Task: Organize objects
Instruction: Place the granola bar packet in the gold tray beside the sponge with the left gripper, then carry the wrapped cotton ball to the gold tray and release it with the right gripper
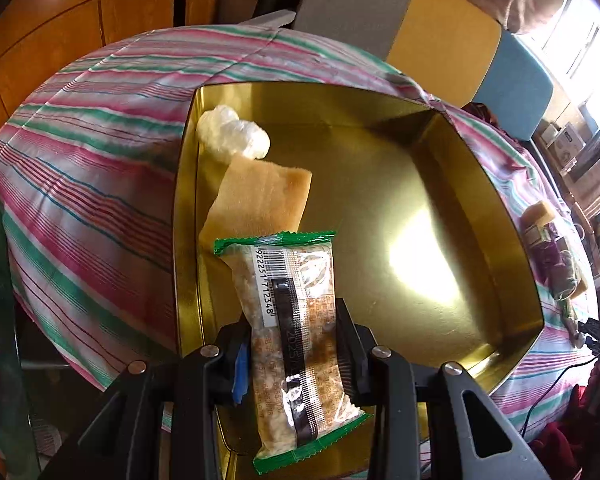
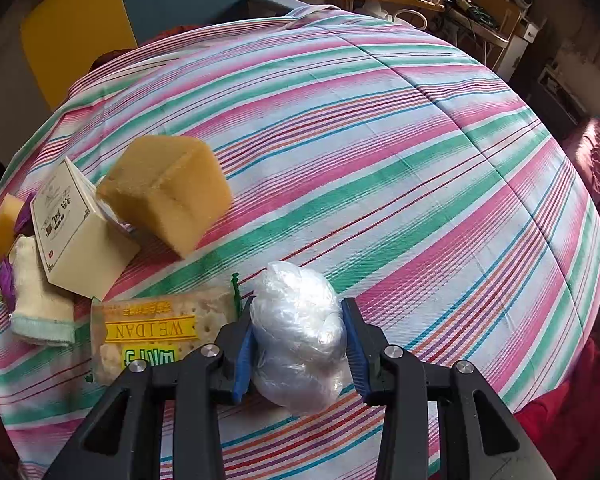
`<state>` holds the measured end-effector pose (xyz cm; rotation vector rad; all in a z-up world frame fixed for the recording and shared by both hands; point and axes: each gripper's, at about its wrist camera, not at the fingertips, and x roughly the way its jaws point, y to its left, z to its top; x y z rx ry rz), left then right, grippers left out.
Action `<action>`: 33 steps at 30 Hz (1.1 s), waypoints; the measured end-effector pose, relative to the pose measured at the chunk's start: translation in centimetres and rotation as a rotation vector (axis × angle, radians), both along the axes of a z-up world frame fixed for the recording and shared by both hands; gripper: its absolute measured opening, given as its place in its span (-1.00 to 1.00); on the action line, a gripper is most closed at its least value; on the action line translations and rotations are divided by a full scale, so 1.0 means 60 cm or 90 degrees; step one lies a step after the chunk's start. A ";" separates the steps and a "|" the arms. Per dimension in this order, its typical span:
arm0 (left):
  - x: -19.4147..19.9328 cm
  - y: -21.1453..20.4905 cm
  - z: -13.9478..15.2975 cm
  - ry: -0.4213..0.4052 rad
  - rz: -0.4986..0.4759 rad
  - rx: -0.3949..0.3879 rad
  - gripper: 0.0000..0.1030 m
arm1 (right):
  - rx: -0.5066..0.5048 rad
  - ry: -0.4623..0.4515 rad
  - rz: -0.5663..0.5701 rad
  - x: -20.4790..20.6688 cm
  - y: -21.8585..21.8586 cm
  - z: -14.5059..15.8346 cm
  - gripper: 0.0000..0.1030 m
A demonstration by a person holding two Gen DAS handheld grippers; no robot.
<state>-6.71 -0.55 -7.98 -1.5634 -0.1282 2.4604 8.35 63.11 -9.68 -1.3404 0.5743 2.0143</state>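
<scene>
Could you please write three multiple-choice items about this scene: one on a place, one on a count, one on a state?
1. Where does the tan folded cloth lie?
A. inside the gold metal tin
B. on the striped cloth
C. on a chair

2. How many things lie inside the tin?
A. none
B. two
C. five

3. What does the right gripper do?
A. hangs open, empty
B. presses on a clear plastic wrap ball
C. holds a sponge

Answers: 1 A, the cloth rests on the tin's floor. 2 B, only the cloth and a white plastic bundle lie there. 3 B, both pads squeeze the ball.
</scene>
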 end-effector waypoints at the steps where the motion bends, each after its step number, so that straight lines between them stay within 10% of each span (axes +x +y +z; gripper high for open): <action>1: 0.000 0.001 0.000 0.005 0.002 -0.005 -0.32 | 0.000 0.000 0.000 0.001 0.000 0.000 -0.20; 27: 0.038 -0.026 0.075 0.102 0.044 -0.030 0.02 | 0.002 0.004 -0.007 0.016 0.000 0.010 -0.28; 33: 0.039 -0.038 0.106 0.145 0.052 -0.012 0.02 | 0.043 0.102 0.016 0.018 -0.030 0.079 -0.28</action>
